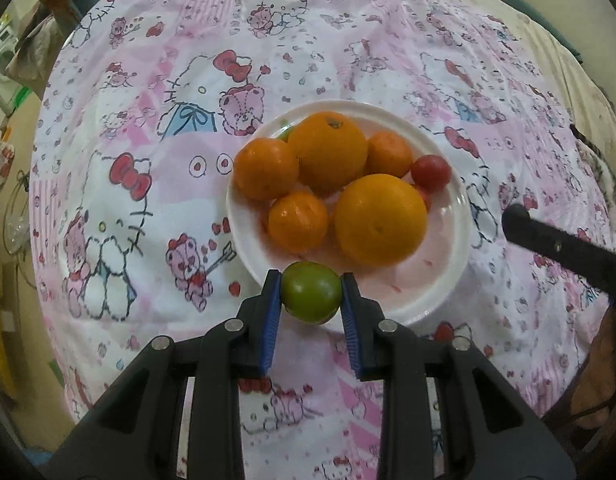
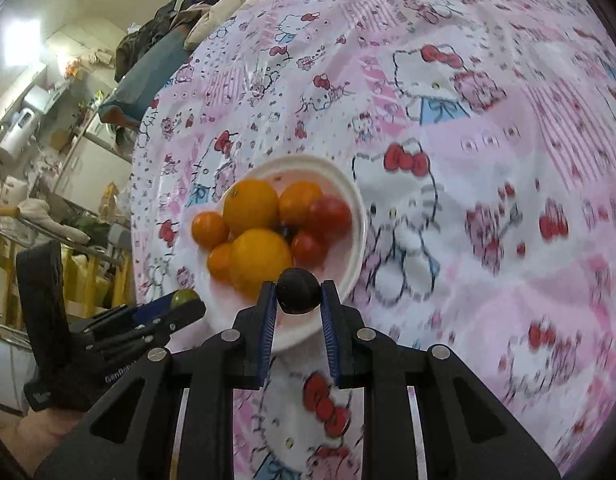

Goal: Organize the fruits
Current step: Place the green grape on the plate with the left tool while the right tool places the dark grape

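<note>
1. My left gripper [image 1: 311,294] is clenched on a green fruit [image 1: 311,297], which hangs over the near rim of the white plate [image 1: 460,216].
2. My right gripper [image 2: 298,292] is grasping a small dark round fruit [image 2: 298,290] between its blue pads [image 2: 268,320], also above the near edge of the plate.
3. On the plate I see two big oranges [image 1: 380,219], three smaller ones [image 1: 265,169] and red tomatoes [image 1: 431,172], all touching each other in one pile.
4. From the right camera, the left gripper is just beside the plate on the left side; from the left camera, a black finger of the right gripper comes in from the right edge.
5. The plate rests on a pink and white cartoon-cat cloth [image 1: 148,200] with wrinkles.
6. Behind the cloth is a cluttered room: clothes in a heap [image 2: 156,36], shelves and a white appliance [image 2: 18,128].
</note>
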